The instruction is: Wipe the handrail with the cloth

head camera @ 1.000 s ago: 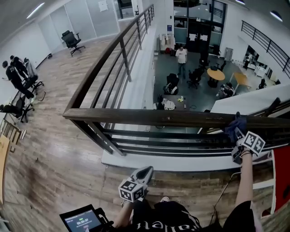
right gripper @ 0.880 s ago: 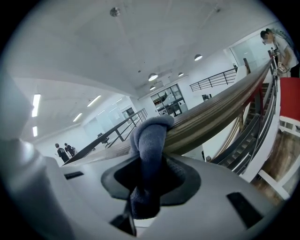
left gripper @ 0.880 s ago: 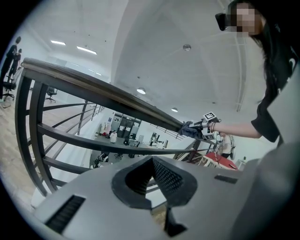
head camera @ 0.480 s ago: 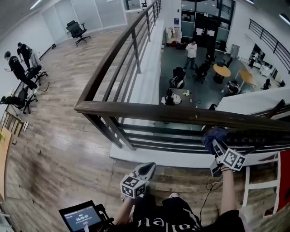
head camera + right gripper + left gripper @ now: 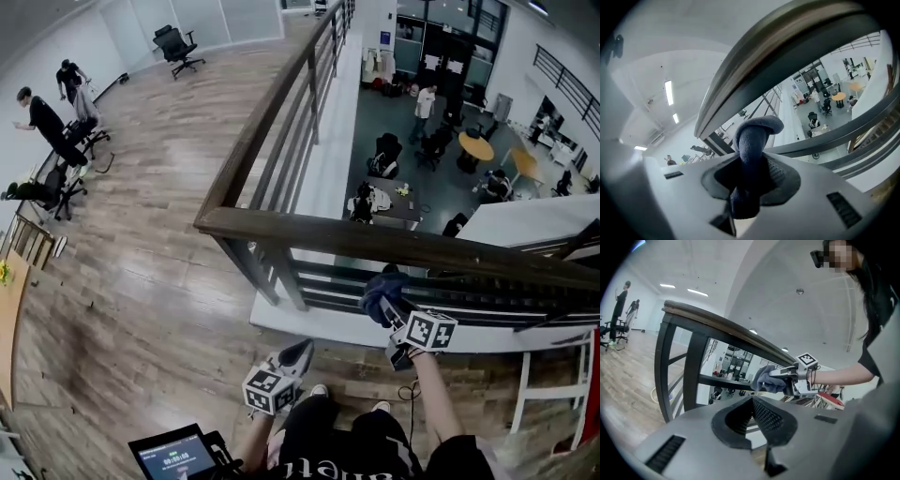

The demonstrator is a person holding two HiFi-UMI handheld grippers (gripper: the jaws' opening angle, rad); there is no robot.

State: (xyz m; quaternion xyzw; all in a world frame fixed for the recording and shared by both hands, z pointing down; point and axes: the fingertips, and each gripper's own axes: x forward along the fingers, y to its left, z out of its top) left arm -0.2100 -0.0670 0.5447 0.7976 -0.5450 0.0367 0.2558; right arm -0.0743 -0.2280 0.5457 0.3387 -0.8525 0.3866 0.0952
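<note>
plank flooring (image 5: 141,234) underfoot. two grippers: the left gripper (image 5: 296,356) hangs low by the person's legs, jaws pressed together on nothing; the right gripper (image 5: 392,309) pinches one bunched dark blue cloth (image 5: 378,287), held just under the single brown wooden handrail (image 5: 356,242), whose long axis runs left to right.

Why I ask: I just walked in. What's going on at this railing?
A person holds a gripper in each hand. The right gripper is shut on a dark blue cloth, held just below the wooden handrail, not on its top. The left gripper is shut and empty, low near the person's body.
</note>
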